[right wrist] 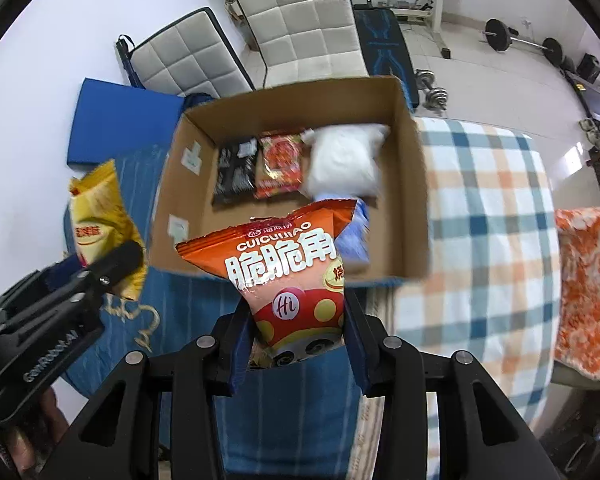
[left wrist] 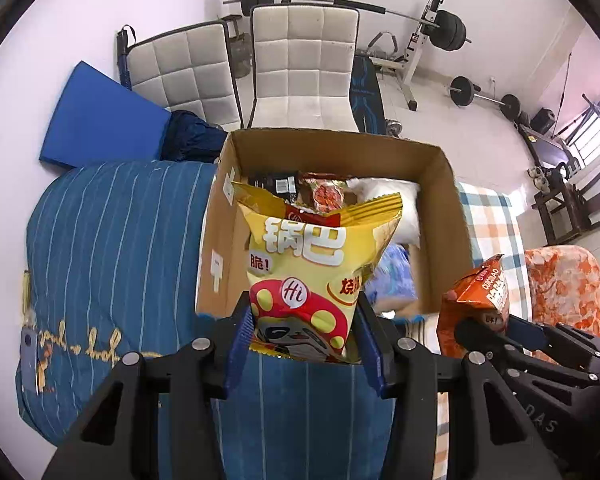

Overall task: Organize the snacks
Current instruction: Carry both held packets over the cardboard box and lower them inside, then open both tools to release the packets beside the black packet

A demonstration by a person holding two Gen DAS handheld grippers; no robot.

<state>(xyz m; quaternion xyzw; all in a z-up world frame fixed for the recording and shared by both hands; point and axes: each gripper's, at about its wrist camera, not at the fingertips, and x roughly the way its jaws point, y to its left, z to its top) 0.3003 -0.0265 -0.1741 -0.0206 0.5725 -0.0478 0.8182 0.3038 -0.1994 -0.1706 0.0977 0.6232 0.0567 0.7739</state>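
My left gripper (left wrist: 304, 330) is shut on the bottom of a yellow snack bag (left wrist: 312, 256), held upright over the near wall of an open cardboard box (left wrist: 444, 200). In the right wrist view that yellow snack bag (right wrist: 100, 224) hangs left of the cardboard box (right wrist: 412, 184). My right gripper (right wrist: 298, 336) is shut on an orange snack bag (right wrist: 288, 268), at the box's near edge; the same orange snack bag (left wrist: 476, 300) shows at the right of the left wrist view. Inside lie a black packet (right wrist: 234, 176), a red packet (right wrist: 280, 160), a white bag (right wrist: 344, 160) and a blue packet (right wrist: 356, 236).
The box rests on a bed with a blue striped quilt (left wrist: 112, 240) and a plaid sheet (right wrist: 484, 208). An orange patterned pillow (right wrist: 588, 288) lies at the right. Two white padded chairs (left wrist: 304, 64), a blue mat (left wrist: 100, 116) and weight equipment (left wrist: 428, 24) stand behind.
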